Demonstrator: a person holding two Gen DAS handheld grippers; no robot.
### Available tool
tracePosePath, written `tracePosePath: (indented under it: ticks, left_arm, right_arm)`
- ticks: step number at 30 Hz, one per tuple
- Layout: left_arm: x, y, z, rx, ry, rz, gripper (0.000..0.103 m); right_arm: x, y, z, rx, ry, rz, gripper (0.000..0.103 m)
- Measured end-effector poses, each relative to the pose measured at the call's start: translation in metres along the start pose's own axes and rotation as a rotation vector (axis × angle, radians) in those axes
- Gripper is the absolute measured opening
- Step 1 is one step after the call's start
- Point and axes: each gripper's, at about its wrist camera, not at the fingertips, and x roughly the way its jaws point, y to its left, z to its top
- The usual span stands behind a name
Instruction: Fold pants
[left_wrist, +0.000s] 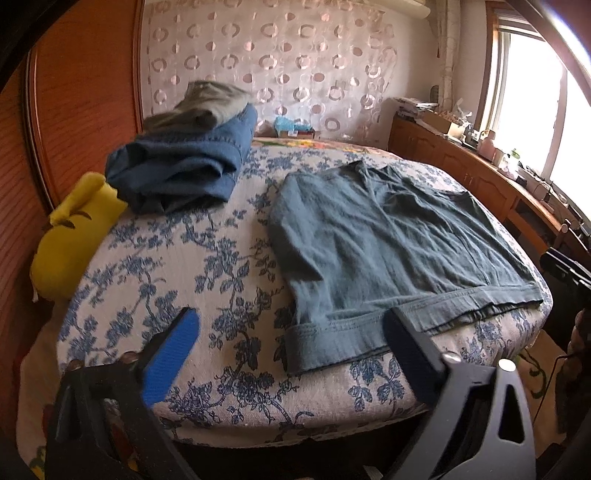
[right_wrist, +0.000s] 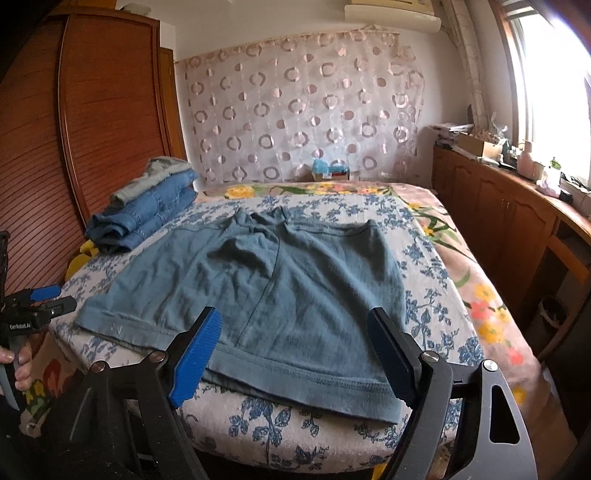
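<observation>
Grey-blue pants (left_wrist: 388, 236) lie flat on the blue-flowered bed cover (left_wrist: 177, 266), waistband towards me at the near edge. They also show in the right wrist view (right_wrist: 266, 288). My left gripper (left_wrist: 291, 325) is open and empty, just short of the waistband's left end. My right gripper (right_wrist: 295, 328) is open and empty, hovering over the waistband's right half. The left gripper also shows at the left edge of the right wrist view (right_wrist: 51, 299).
A pile of folded clothes (left_wrist: 184, 158) with jeans under a grey garment sits at the back left of the bed. A yellow cushion (left_wrist: 74, 236) lies by the wooden wardrobe (right_wrist: 103, 110). A wooden cabinet (right_wrist: 509, 214) with clutter runs along the window side.
</observation>
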Motion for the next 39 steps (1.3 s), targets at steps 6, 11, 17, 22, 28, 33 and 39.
tracePosePath:
  ticks: [6, 11, 17, 22, 28, 33, 39]
  left_arm:
    - [0.007, 0.001, -0.007, -0.014, 0.036, -0.034, 0.067]
    - [0.012, -0.001, -0.009, -0.003, 0.055, -0.037, 0.054]
    - [0.019, -0.003, -0.014, 0.012, 0.080, -0.046, 0.054]
    - [0.020, -0.004, -0.015, 0.024, 0.079, -0.047, 0.044]
    - [0.016, -0.009, -0.010, 0.054, 0.065, -0.072, 0.016]
    - [0.003, -0.017, 0.009, 0.064, 0.032, -0.124, 0.013]
    - [-0.007, -0.044, 0.035, 0.117, -0.008, -0.173, 0.010]
  right_arm:
    - [0.004, -0.005, 0.000, 0.001, 0.031, 0.017, 0.082]
    - [0.002, -0.008, 0.002, 0.001, 0.040, 0.022, 0.082]
    - [0.003, -0.009, 0.001, 0.003, 0.046, 0.026, 0.082]
    - [0.004, -0.008, 0.001, 0.000, 0.056, 0.030, 0.082]
    - [0.008, -0.005, 0.004, -0.004, 0.065, 0.032, 0.082]
    - [0.013, -0.002, 0.008, -0.007, 0.068, 0.030, 0.082]
    - [0.010, -0.007, 0.007, 0.003, 0.068, 0.025, 0.082]
